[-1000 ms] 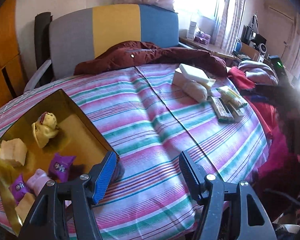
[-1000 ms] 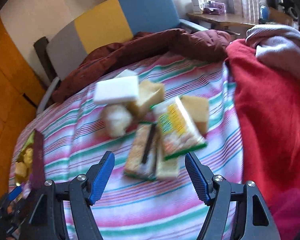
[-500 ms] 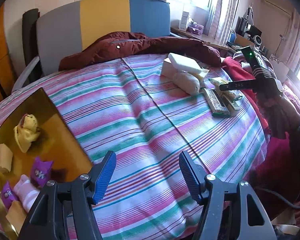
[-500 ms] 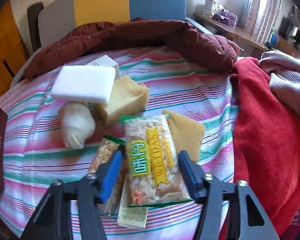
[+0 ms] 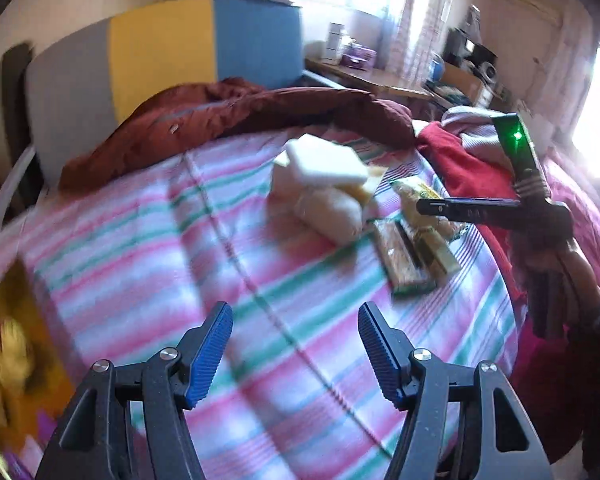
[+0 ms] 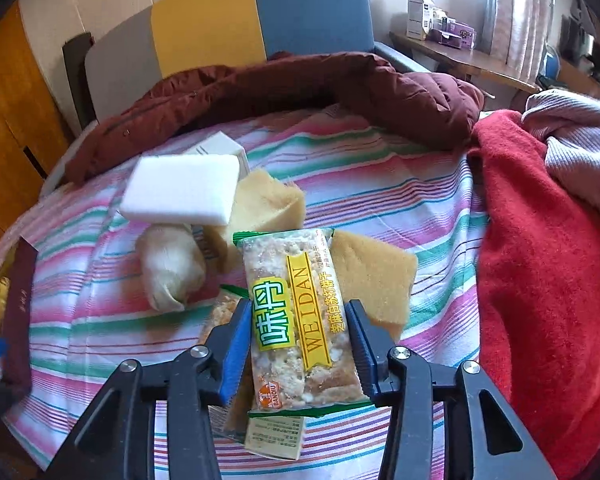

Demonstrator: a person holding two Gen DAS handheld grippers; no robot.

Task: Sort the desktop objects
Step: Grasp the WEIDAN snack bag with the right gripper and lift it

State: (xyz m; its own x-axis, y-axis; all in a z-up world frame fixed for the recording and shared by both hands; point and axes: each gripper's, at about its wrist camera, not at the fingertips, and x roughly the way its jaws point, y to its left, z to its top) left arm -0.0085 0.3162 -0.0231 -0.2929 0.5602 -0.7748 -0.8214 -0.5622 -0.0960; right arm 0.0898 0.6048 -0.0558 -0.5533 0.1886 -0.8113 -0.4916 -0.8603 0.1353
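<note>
A home bedroom is indicated: striped bedsheet (image 6: 380,184), maroon quilt (image 6: 300,88), padded headboard (image 6: 260,20), curtained window (image 6: 512,8), cluttered desk (image 6: 460,56).

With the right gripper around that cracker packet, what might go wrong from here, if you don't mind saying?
The right gripper is closing its jaws on the top cracker packet, which lies on other packets; one underneath may get dragged along. The crackers may also crack under the squeeze. The white foam block perches on the cream roll nearby, so a bump might tip it.

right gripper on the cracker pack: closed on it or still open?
Closing on it. The right gripper has both blue pads against the cracker pack edges; the pack sits between the jaws.
</note>
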